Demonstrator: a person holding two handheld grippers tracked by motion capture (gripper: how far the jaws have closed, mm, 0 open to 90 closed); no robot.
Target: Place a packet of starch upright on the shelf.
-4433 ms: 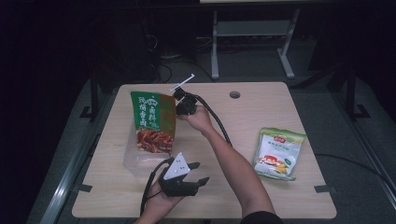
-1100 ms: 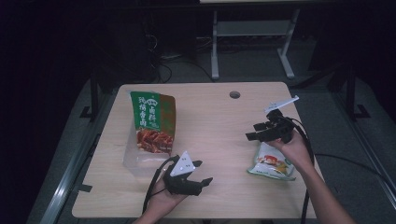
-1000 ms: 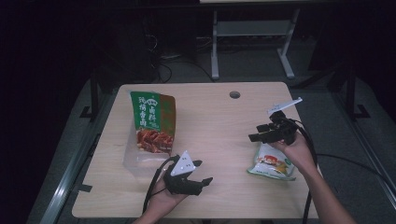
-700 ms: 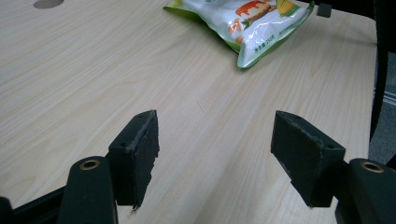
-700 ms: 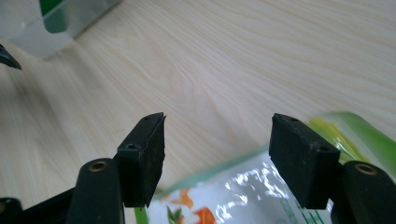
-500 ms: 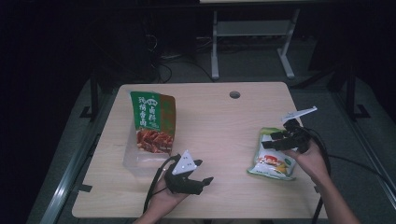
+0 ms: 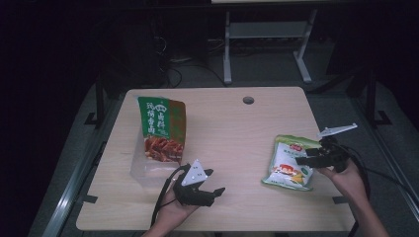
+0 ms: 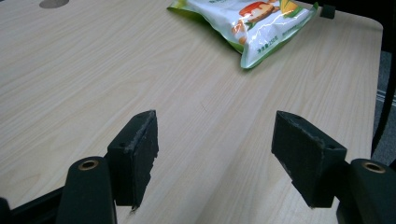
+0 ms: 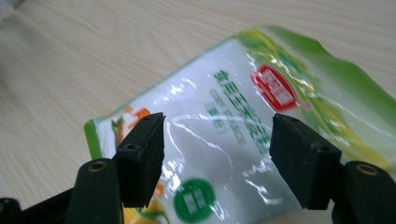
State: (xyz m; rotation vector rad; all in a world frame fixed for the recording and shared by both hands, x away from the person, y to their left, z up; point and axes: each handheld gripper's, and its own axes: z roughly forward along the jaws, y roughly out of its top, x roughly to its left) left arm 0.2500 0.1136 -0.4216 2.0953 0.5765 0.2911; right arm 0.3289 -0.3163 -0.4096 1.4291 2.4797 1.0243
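A white and green snack bag [image 7: 290, 163] lies flat at the table's right side. My right gripper [image 7: 307, 158] hovers over the bag's right edge, open, its jaws spread above the bag [image 9: 233, 135] with nothing between them. A green and orange snack bag [image 7: 160, 129] leans in a clear plastic box [image 7: 143, 170] at the left. My left gripper [image 7: 213, 186] rests low near the front edge, open and empty, pointing across the bare wood toward the white bag [image 8: 252, 21].
The wooden table [image 7: 222, 128] has a round cable hole [image 7: 248, 100] near its far edge. Bare wood lies between the two bags. Dark floor, cables and a white frame lie beyond the far edge.
My right gripper left the green and orange bag at the left, crossed the table to the right and came down over the white bag. The left gripper stayed put.
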